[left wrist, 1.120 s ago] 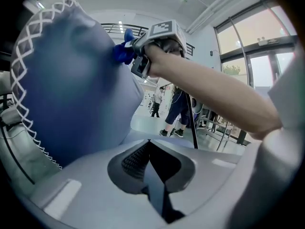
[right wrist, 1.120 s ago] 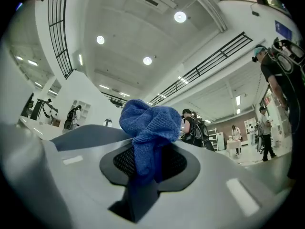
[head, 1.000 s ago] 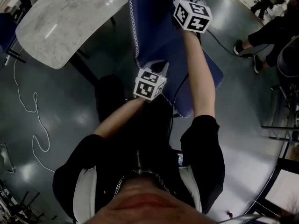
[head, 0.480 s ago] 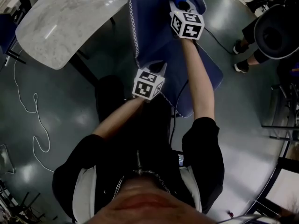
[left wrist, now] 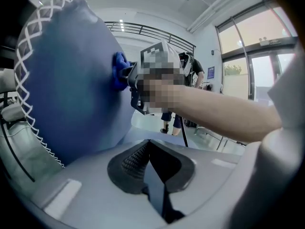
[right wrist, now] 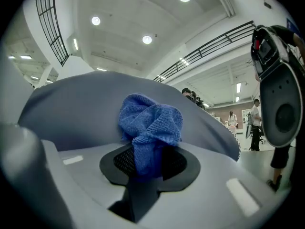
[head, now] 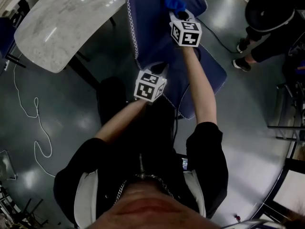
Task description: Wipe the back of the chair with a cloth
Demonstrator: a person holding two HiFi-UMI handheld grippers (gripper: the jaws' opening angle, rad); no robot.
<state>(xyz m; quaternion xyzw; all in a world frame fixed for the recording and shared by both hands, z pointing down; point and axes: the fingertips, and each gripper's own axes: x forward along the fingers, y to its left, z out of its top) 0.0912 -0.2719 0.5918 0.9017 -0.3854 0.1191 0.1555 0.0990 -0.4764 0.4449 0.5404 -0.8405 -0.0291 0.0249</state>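
Grey glossy hall floor (head: 71, 128), marble table (head: 62, 23) | right gripper (head: 175, 14) is clamping blue cloth (head: 174, 1) against blue chair back (head: 150, 32) near its top | left gripper (head: 159, 68) is hovering lower, jaws together, empty | wiping is looking underway, lower part likely left

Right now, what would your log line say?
phase: wipe | right tongs: shut on crumpled blue microfibre cloth | cloth: against blue white-stitched chair back | left tongs: shut, empty
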